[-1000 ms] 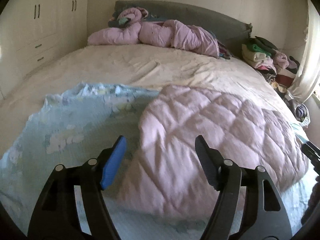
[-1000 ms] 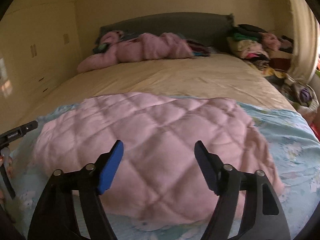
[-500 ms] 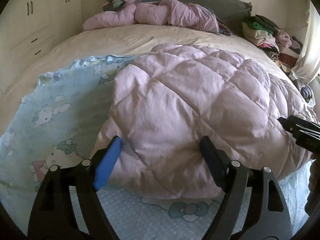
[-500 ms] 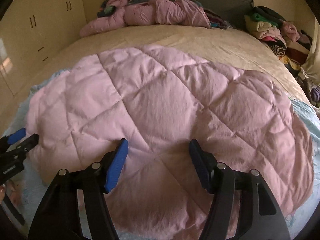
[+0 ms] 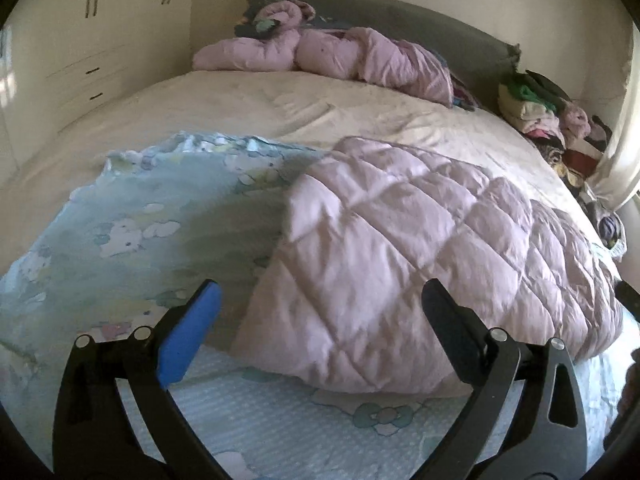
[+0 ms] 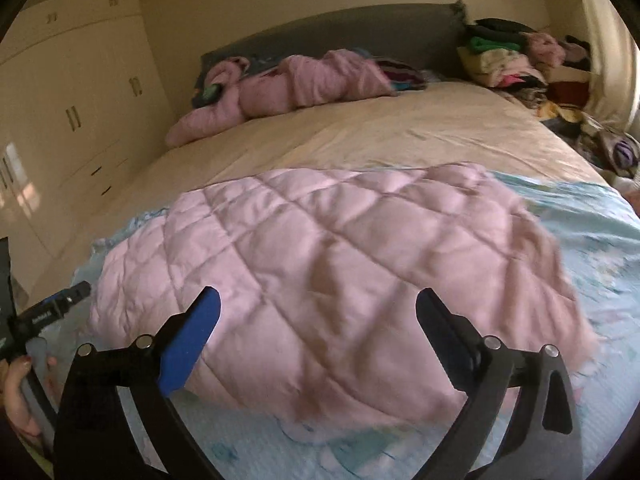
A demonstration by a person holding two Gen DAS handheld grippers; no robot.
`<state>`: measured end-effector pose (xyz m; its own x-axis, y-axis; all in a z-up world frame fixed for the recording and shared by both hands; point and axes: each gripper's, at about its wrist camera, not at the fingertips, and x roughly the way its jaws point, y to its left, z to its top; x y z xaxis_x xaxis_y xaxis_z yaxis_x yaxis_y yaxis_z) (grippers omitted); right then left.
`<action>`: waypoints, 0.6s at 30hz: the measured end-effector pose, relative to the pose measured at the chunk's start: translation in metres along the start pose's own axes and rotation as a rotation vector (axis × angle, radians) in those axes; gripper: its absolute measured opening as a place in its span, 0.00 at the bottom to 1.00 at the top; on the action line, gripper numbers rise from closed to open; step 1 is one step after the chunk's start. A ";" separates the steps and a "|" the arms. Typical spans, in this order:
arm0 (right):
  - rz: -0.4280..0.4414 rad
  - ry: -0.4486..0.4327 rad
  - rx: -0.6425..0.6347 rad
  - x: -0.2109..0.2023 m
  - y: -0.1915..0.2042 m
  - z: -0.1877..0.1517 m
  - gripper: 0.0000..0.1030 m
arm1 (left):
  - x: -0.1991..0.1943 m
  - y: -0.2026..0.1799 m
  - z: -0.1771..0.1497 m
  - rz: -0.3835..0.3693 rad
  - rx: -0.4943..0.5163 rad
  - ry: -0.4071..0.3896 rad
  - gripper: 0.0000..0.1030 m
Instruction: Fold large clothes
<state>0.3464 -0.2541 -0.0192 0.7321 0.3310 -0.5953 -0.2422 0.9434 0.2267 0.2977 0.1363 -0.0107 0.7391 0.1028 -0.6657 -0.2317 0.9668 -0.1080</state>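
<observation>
step: one fold laid down, pink quilt (image 5: 420, 240) lies folded on the blue sheet (image 5: 132, 232) on the bed | left hand-held gripper (image 5: 320, 312) and right hand-held gripper (image 6: 318, 320): jaws opening wide, holding nothing | next: likely grab the near edge, fold again

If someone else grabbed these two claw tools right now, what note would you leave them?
Left claw: jaws opening, nothing between them, above the near left corner of the pink quilt.
Right claw: jaws opening, empty, over the quilt's near edge.
The quilt lies flat, apparently folded over, on the blue blanket at the foot of the bed.
More pink bedding sits crumpled by the headboard, not yet folded.
Left to do: probably fold the quilt smaller, then the rest.
</observation>
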 end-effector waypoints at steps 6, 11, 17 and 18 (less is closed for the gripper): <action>-0.041 -0.030 0.093 -0.039 -0.046 -0.014 0.96 | -0.012 0.015 -0.002 0.018 -0.038 -0.005 0.91; -0.057 -0.025 0.183 -0.059 -0.076 -0.026 0.96 | -0.016 0.026 -0.007 0.034 -0.053 0.003 0.91; -0.113 -0.021 0.231 -0.069 -0.099 -0.038 0.96 | -0.013 0.036 -0.012 0.044 -0.072 0.027 0.91; -0.121 -0.016 0.246 -0.070 -0.103 -0.041 0.96 | -0.010 0.037 -0.014 0.045 -0.077 0.038 0.91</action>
<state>0.2946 -0.3737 -0.0325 0.7568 0.2145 -0.6175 0.0077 0.9417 0.3365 0.2729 0.1679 -0.0180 0.7026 0.1352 -0.6986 -0.3132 0.9403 -0.1330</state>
